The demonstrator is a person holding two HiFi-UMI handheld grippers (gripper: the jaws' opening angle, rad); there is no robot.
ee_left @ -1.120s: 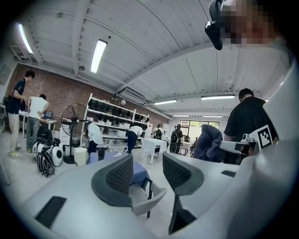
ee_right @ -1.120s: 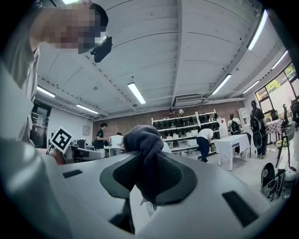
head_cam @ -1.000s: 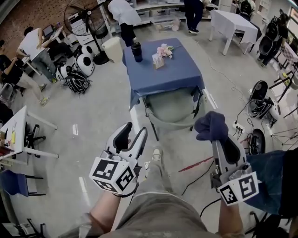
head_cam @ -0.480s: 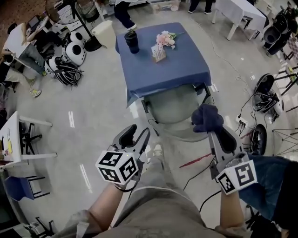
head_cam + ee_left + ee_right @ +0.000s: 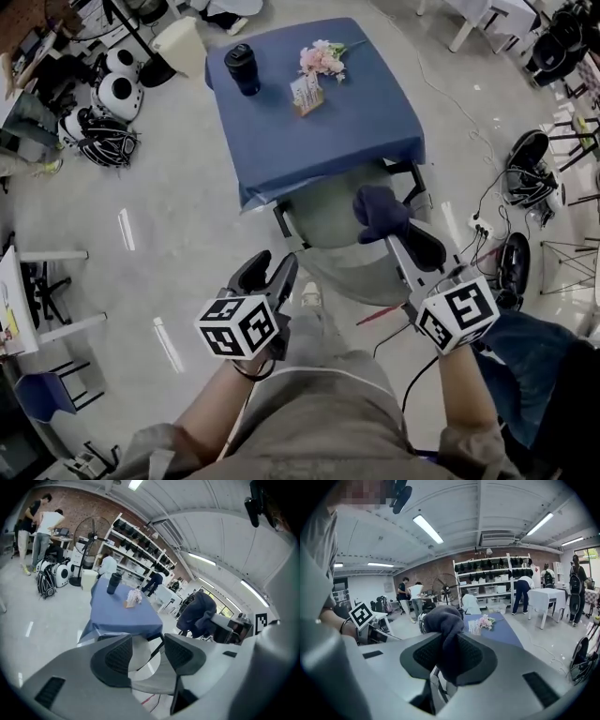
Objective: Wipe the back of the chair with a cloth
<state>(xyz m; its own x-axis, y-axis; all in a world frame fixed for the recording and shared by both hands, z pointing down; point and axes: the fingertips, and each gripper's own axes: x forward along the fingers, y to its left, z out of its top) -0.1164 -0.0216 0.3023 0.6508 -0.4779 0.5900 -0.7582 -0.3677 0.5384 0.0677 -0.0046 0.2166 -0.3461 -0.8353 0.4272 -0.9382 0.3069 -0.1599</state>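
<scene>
Above the chair (image 5: 330, 221) seat: dark cloth (image 5: 377, 208) sat clamped in the right tool (image 5: 392, 232), which tilted downward.
Left tool (image 5: 272, 269): tilted downward beside the chair, jaws wide, just opening, empty.

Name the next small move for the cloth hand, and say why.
Probably lower the right claw, shut on the dark cloth, down and back onto the chair back. The cloth hangs above the seat, apparently not touching the chair back yet.
</scene>
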